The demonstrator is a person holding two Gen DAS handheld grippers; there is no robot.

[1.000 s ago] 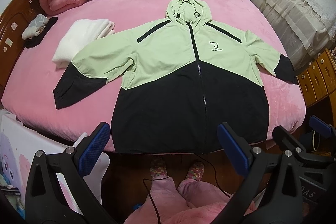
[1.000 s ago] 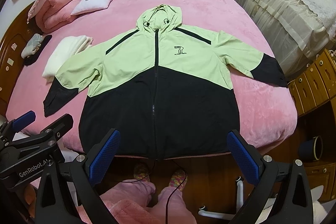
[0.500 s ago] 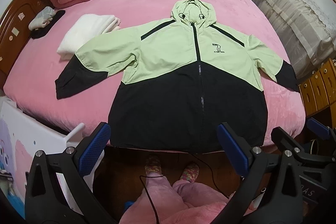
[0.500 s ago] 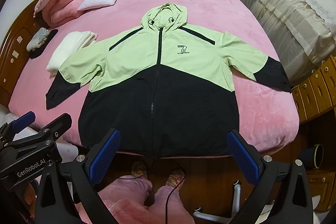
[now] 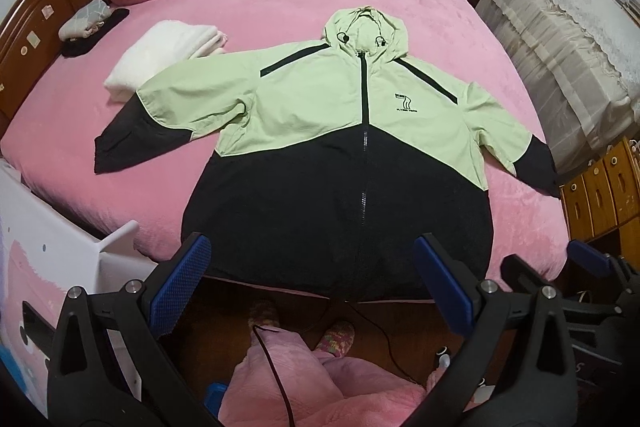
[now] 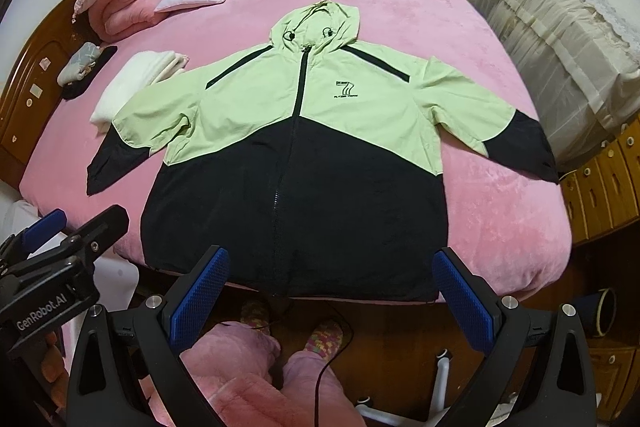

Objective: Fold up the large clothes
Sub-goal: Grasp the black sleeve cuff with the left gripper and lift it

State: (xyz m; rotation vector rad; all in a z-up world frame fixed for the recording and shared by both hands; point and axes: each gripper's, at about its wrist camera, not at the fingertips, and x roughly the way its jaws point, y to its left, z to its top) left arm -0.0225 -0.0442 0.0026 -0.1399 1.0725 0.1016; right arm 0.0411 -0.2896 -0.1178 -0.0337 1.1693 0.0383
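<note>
**A:** Pink bedding is seen across the left wrist view: the bed (image 5: 400,11) fills the room, with a wooden headboard at its left and a covered cabinet at its right. What is laid on it?

**B:** The jacket (image 5: 320,155) is spread flat, front up, zip closed, hood away from the person, hem at the near bed edge. A white towel (image 5: 160,55) is touched by the left sleeve (image 5: 160,115). The left gripper (image 5: 312,283) is held wide open above the hem, and nothing is gripped.

**A:** And the right wrist view?

**B:** The same jacket is shown, its right sleeve (image 6: 500,131) reaching toward the drawers. The right gripper (image 6: 330,291) is likewise spread wide and empty, over the hem. Slippered feet are seen below, on a wooden floor.

**A:** How is the first fold best done?

**B:** Probably a sleeve should be pinched near the cuff and carried across the chest, laid flat without dragging the body. The towel is best avoided.
</note>
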